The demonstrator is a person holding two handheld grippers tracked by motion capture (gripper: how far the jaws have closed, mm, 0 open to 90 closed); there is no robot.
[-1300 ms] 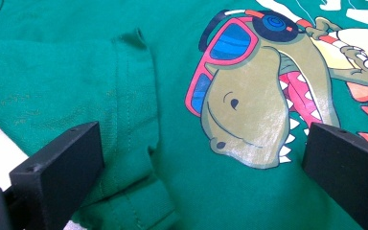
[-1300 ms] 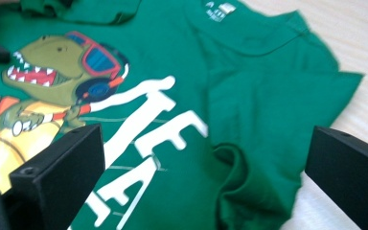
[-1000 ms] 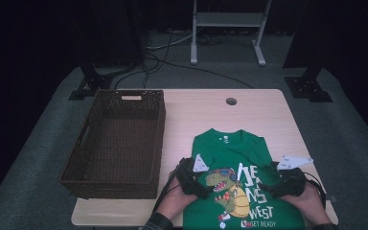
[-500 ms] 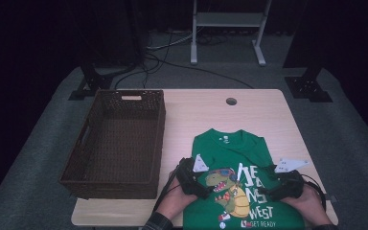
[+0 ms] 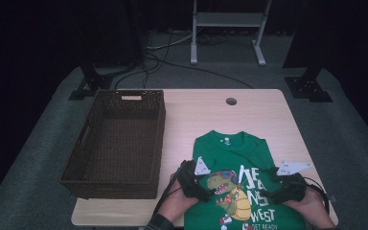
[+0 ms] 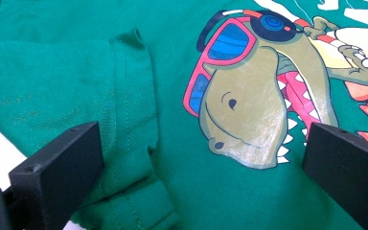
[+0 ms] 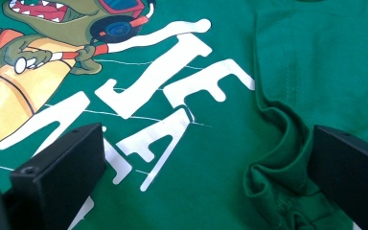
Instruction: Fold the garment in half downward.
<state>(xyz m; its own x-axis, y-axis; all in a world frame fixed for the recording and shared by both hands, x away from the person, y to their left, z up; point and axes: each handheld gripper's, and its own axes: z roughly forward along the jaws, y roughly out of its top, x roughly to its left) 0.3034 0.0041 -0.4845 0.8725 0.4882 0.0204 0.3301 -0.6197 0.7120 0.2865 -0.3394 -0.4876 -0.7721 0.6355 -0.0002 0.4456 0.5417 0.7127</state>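
The green shirt has big white letters beside its dinosaur picture. From above, the word "WEST" can be read, and under it, in small letters, "GET READY". The letters above "WEST" are partly hidden and too broken up to read.

Our right tongs gape over the green dinosaur T-shirt, bunched sleeve hem at four o'clock.

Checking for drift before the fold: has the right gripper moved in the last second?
Barely, if at all. In the high view the right gripper sits at the same spot on the green dinosaur T-shirt, equally far from the wicker basket.
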